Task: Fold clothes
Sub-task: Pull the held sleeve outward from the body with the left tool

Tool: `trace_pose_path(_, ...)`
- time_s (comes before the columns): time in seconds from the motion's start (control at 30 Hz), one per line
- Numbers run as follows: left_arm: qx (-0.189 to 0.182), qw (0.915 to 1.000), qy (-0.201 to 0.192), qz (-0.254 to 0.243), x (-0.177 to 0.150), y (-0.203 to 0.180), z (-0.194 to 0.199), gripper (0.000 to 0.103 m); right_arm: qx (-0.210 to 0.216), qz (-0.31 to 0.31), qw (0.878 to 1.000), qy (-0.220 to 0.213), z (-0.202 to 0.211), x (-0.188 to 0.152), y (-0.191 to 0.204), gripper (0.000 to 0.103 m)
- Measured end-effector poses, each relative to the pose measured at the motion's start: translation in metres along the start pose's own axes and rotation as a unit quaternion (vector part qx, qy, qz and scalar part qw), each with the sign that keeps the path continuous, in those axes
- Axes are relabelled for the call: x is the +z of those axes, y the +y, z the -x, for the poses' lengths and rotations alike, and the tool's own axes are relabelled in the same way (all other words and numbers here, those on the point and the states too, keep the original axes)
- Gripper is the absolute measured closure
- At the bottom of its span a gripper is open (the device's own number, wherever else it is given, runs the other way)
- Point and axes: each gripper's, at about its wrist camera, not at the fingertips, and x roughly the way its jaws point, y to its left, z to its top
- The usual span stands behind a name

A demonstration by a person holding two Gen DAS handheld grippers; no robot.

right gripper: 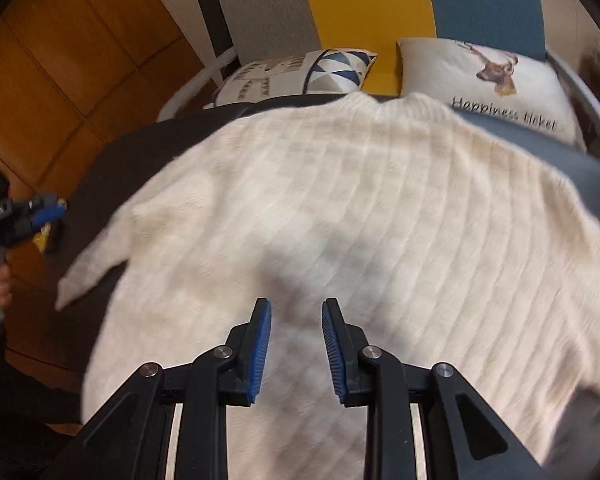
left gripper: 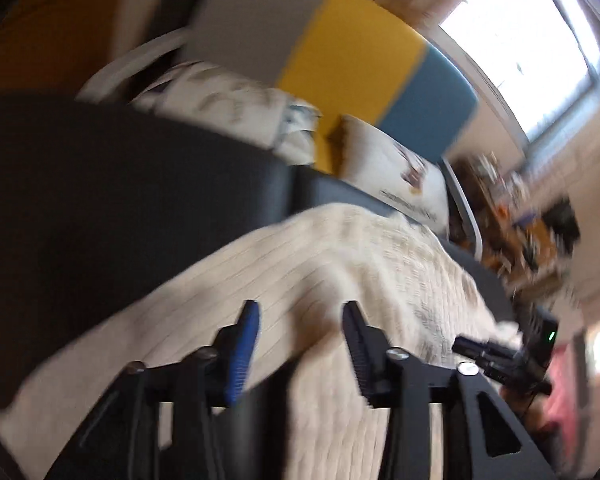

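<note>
sweater [right gripper: 340, 200] spread on sofa seat [right gripper: 540, 148], two cushions [right gripper: 488, 80] behind

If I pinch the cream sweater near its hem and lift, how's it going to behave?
The cream sweater looks like a thick ribbed knit, so it will probably droop limply around the right gripper rather than hold shape. Its fuzzy surface should grip the ribbed blue pads well, so slipping seems unlikely. The loose sleeve would likely trail and dangle.
</note>
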Motion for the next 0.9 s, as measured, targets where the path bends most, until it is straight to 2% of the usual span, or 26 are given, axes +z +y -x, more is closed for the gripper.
trace_pose_path(0.13, 0.074, 0.9935, -0.022, 0.083, -0.045, 0.091, 0.065, 0.052, 0.015, -0.011, 1.000, 0.002, -0.007, -0.022, 0.030, 0.076)
trace_pose_path(0.27, 0.112, 0.9818, -0.025, 0.151, -0.094, 0.161, 0.101, 0.052, 0.013, -0.008, 1.000, 0.002, -0.015, -0.032, 0.065, 0.076)
trace_pose_path(0.5, 0.080, 0.9755, -0.015, 0.205, -0.140, 0.207, 0.105, 0.052, 0.018, -0.013, 1.000, 0.000, -0.018, -0.036, 0.105, 0.076)
trace_pose_path(0.6, 0.058, 0.9765, -0.014, 0.207, -0.143, 0.206, 0.095, 0.050, 0.011, -0.003, 1.000, -0.003, -0.015, -0.035, 0.117, 0.076)
trace_pose_path(0.7, 0.054, 0.9762, -0.009, 0.210, -0.146, 0.207, 0.086, 0.050, 0.008, 0.001, 1.000, -0.007, -0.012, -0.035, 0.125, 0.076)
trace_pose_path(0.8, 0.048, 0.9757, -0.022, 0.213, -0.140, 0.209, 0.084, 0.050, -0.003, 0.010, 1.000, -0.009, -0.010, -0.034, 0.130, 0.076)
trace_pose_path(0.87, 0.056, 0.9754, -0.031, 0.211, -0.140, 0.210, 0.084, 0.058, -0.009, 0.014, 1.000, -0.007, -0.012, -0.033, 0.131, 0.076)
trace_pose_path(0.9, 0.069, 0.9759, -0.032, 0.204, -0.138, 0.210, 0.081, 0.082, -0.016, 0.015, 1.000, -0.006, -0.015, -0.031, 0.130, 0.076)
